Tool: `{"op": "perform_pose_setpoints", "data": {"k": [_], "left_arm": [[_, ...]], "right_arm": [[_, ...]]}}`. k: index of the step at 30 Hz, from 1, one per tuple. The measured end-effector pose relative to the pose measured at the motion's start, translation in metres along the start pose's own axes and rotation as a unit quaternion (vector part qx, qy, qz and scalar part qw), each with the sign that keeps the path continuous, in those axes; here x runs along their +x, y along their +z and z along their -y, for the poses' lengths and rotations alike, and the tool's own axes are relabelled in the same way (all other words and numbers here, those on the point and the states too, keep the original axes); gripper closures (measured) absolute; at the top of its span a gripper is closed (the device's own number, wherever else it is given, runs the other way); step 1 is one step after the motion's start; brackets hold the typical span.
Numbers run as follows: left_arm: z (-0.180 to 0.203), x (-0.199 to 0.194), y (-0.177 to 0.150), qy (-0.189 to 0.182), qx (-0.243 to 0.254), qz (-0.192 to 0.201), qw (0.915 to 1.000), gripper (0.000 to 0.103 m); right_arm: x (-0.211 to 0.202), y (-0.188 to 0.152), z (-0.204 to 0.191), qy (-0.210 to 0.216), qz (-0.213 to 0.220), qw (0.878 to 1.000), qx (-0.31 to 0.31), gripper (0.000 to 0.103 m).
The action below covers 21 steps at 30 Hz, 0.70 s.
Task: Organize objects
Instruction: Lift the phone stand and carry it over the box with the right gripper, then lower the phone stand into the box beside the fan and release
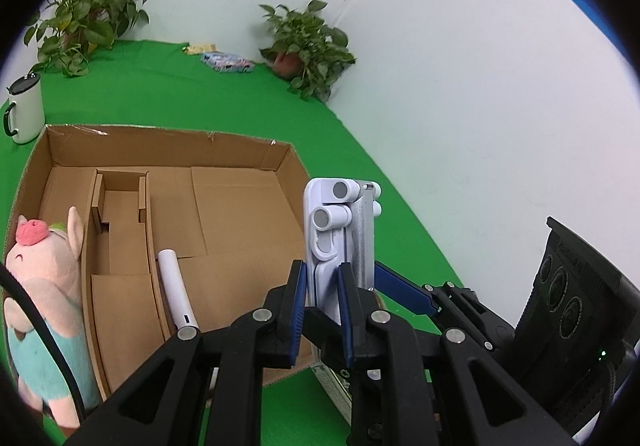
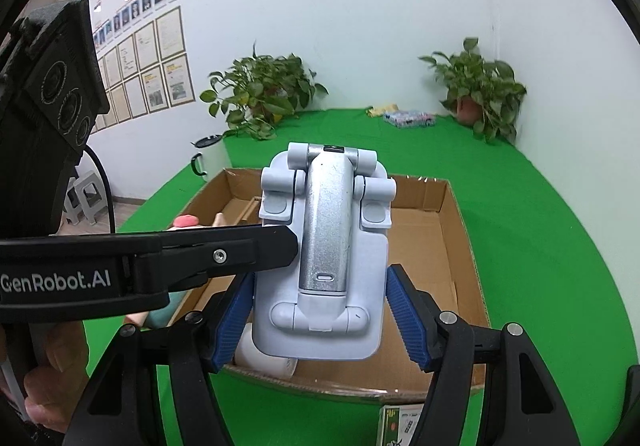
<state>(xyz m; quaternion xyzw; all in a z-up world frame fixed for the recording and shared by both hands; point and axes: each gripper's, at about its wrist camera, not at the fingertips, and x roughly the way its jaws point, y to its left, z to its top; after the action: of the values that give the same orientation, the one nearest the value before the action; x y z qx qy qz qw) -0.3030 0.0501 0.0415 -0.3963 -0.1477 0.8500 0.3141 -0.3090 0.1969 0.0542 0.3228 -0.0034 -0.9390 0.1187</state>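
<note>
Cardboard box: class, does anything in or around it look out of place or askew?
The plush pig leans over the box wall, half in and half out. The white tube lies slanted against the divider. The stand is clamped in the left tongs, not boxed yet.

Folded white phone stand (image 2: 324, 258) upright between right tool's (image 2: 322, 320) spread blue pads (image 2: 404, 316), pads apart from it. Left tool (image 2: 276, 246) grips its left edge. Cardboard box (image 2: 464, 246) behind on green bench (image 2: 540, 226).

Phone stand (image 2: 320, 266): pale blue-white, silver arm. Box (image 1: 224, 214): brown cardboard. Plush pig (image 1: 40, 286): pink, teal outfit. Cloth (image 1: 200, 102): green.
</note>
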Motion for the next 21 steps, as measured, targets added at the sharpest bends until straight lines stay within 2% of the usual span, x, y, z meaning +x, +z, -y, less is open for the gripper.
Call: {"op": "perform_pose_setpoints", "data": {"k": [6, 15, 21], "left_arm": [[-0.015, 0.027, 0.000, 0.015, -0.007, -0.029, 0.9995, 0.089], [-0.046, 0.076, -0.021, 0.056, -0.043, -0.104, 0.9920, 0.089], [-0.056, 0.101, -0.032, 0.061, -0.053, -0.133, 0.9878, 0.089]], "right_arm": [[0.038, 0.001, 0.018, 0.010, -0.039, 0.999, 0.023, 0.039], [0.107, -0.038, 0.038, 0.058, -0.134, 0.987, 0.064, 0.039], [0.129, -0.067, 0.041, 0.050, -0.178, 0.980, 0.075, 0.039]]}}
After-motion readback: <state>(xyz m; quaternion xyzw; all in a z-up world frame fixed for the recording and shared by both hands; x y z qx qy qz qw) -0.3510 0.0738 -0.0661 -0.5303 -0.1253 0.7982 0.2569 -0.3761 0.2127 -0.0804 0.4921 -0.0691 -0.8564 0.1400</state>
